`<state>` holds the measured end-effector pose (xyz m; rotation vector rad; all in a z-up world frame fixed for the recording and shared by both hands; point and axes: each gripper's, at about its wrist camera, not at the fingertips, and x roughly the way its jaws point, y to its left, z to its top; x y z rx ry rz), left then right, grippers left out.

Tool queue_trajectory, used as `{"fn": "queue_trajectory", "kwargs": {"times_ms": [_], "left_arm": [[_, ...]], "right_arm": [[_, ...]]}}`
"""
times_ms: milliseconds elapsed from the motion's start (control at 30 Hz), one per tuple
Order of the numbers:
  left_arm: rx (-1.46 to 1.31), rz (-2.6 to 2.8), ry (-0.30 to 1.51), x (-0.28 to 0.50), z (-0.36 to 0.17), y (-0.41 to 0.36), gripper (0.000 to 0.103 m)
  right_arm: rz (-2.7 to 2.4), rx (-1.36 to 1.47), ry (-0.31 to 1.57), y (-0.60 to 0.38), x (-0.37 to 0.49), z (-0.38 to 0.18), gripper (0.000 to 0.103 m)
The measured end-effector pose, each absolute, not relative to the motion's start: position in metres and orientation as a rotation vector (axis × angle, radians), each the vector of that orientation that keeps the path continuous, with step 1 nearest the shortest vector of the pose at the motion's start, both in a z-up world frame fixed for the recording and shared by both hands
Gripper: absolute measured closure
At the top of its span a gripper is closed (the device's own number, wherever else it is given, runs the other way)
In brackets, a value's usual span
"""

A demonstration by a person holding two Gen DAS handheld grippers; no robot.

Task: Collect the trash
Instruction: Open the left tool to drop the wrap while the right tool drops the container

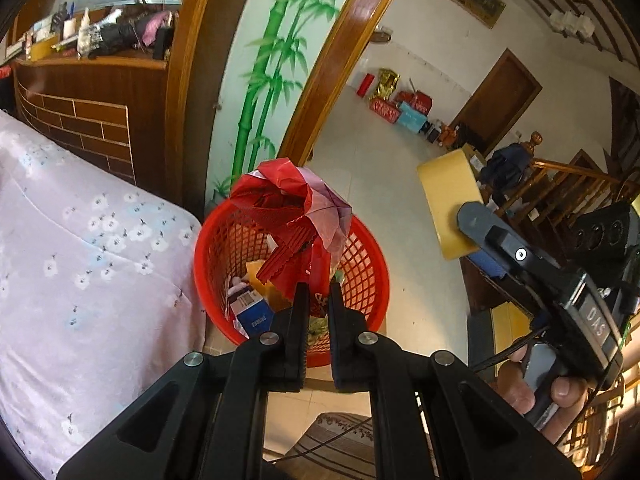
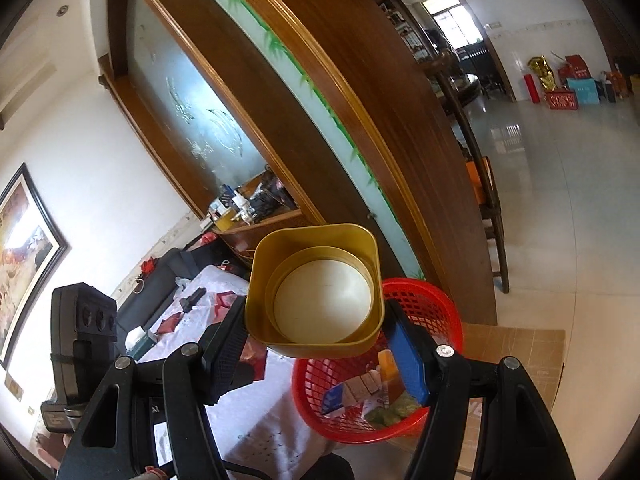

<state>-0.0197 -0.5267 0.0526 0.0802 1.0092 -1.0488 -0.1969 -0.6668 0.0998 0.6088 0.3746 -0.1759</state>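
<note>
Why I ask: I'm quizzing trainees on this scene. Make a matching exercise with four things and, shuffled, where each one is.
Things:
1. gold tin
2. red crumpled paper
3. blue box
4. red basket

Places:
A. lying inside the basket
B. gripped by the left tool
C. on the floor beside the floral cloth
D. gripped by the right tool

Pairs: 1-D, 2-B, 3-A, 4-C

Floral cloth (image 1: 80, 264), bamboo mural (image 1: 276, 68), wooden stair railing (image 1: 560, 188), framed picture (image 2: 24, 248).
</note>
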Motion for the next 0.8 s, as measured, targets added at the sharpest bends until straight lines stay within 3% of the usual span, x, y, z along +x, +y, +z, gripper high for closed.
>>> {"fn": "queue_trajectory", "kwargs": {"times_ms": [500,533,567,633,800], "left_arm": [[0.125,-1.033,1.081,-0.002,0.017,-0.545,0.094],[0.13,-1.027,1.08,-0.001,0.015,-0.544,0.088],[0.136,-1.016,1.08,-0.001,0.014,-0.543,0.074],[0.13,-1.0,1.067,-0.001,0.013,-0.536,0.054],[0.119,-0.99,1.005,-0.009,0.026,-0.511,0.043]], "right_arm": [[-0.206,0.67,0.44,-0.679,-0.177,0.074,0.031],[-0.211,0.671,0.443,-0.679,-0.176,0.073,0.031],[-0.218,0.673,0.451,-0.68,-0.174,0.072,0.031],[-0.233,0.688,0.46,-0.681,-0.172,0.069,0.022],[-0.23,0.708,0.452,-0.68,-0.176,0.073,0.019]]}}
